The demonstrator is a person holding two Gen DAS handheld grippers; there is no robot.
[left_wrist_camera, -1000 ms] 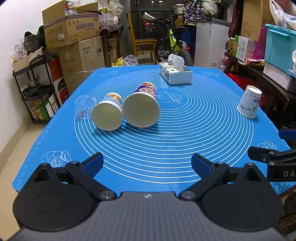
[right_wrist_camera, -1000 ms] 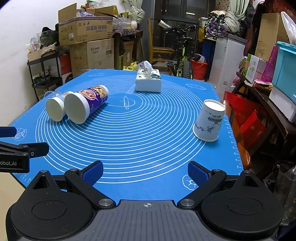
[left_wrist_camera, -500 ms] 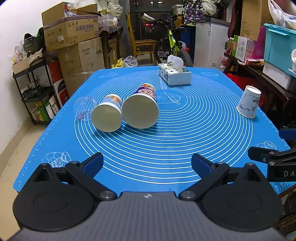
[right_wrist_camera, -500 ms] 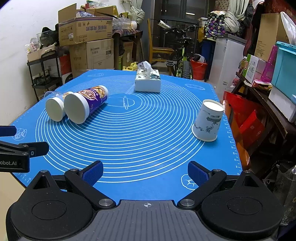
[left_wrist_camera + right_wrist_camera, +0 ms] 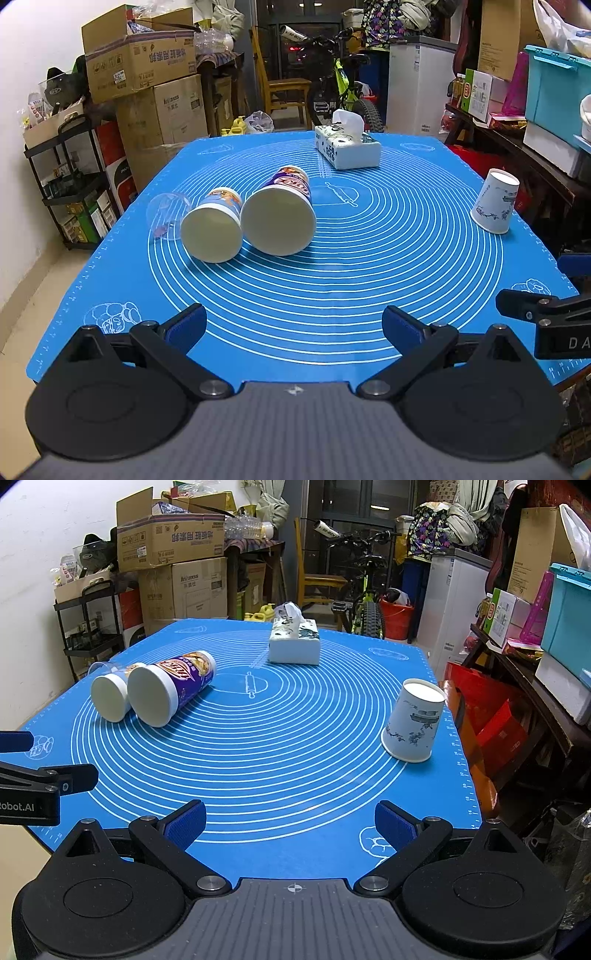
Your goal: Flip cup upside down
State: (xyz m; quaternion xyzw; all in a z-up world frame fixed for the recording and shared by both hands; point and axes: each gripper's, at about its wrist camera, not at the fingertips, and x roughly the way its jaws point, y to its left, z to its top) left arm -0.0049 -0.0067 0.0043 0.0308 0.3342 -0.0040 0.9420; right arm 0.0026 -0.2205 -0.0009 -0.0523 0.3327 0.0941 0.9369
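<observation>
A white paper cup with blue print (image 5: 413,720) stands upside down, wide rim on the blue mat (image 5: 280,760), at the mat's right edge; it also shows in the left wrist view (image 5: 495,201). My right gripper (image 5: 290,825) is open and empty, low over the mat's near edge, well short of the cup. My left gripper (image 5: 293,328) is open and empty over the near edge. Each gripper shows at the side of the other's view.
Two lidded tubs lie on their sides at the left: a purple one (image 5: 280,214) and a smaller one (image 5: 214,230), with a clear plastic cup (image 5: 164,216) beside them. A tissue box (image 5: 347,149) sits at the far middle. Boxes, shelves and a bicycle surround the table.
The right gripper has edged slightly forward and left, so the paper cup sits a little lower in its view. The left gripper has barely moved. Both stay open.
</observation>
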